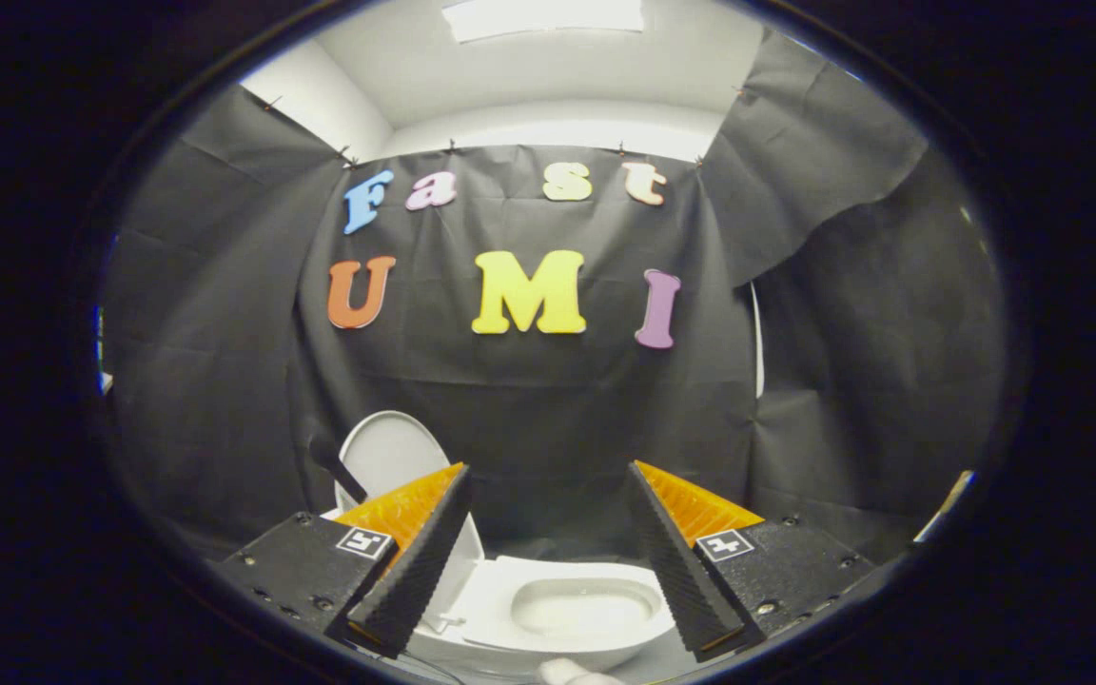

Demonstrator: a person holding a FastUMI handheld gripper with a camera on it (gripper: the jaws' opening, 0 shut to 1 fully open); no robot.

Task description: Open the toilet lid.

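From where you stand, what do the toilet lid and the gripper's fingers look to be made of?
Toilet lid: probably glossy white plastic, smooth with a soft sheen; it stands raised. Gripper, open with nothing between: the fingers look like black ribbed rubber pads on orange plastic backs; the ridges show.

Above toilet [572,609], facing forward, close

toilet [572,609]: 1 | lid [394,457]: 1, raised | tool [548,533]: 1, fingers [415,561]: 2, apart

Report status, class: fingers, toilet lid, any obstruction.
Gripper open, fingers holding nothing. Toilet lid raised upright, bowl exposed between the fingers. Nothing in the way.
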